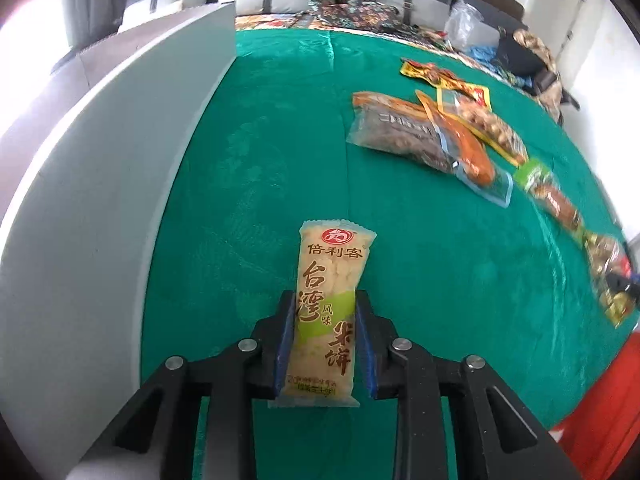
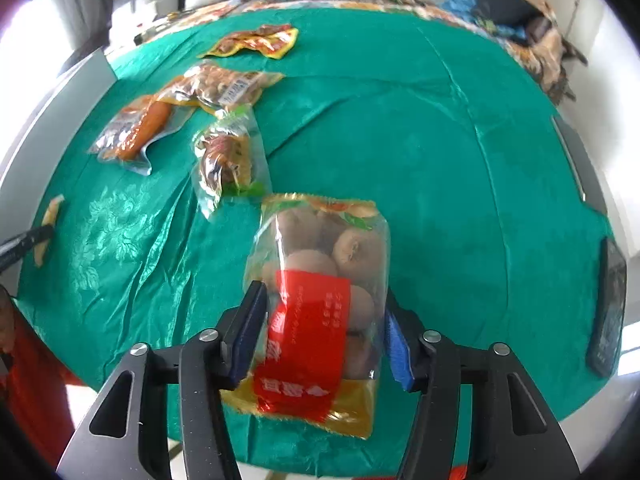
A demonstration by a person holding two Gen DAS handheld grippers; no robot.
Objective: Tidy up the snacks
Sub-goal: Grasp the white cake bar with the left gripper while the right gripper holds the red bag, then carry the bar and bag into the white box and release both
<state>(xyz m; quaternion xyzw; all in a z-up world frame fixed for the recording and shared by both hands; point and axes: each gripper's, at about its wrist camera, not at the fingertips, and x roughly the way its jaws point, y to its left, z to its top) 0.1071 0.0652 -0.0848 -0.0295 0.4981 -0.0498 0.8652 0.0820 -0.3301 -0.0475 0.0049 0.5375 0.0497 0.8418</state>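
My left gripper (image 1: 325,304) is shut on a long yellow rice cracker packet (image 1: 332,264), which points away from me over the green tablecloth (image 1: 260,160). In the right wrist view a clear bag of round brown snacks with a red label (image 2: 320,280) sits between the fingers of my right gripper (image 2: 324,300). The left pad touches the bag and a narrow gap shows at the right pad, so this gripper is open. The left gripper with its yellow packet (image 2: 50,220) shows at the left edge of that view.
A tall grey box (image 1: 80,200) stands along the left of the table. Several snack packets (image 1: 424,136) lie in a row across the cloth, also seen as snack packets (image 2: 224,88). Two dark flat devices (image 2: 608,308) lie at the right table edge. Clutter sits beyond the far edge.
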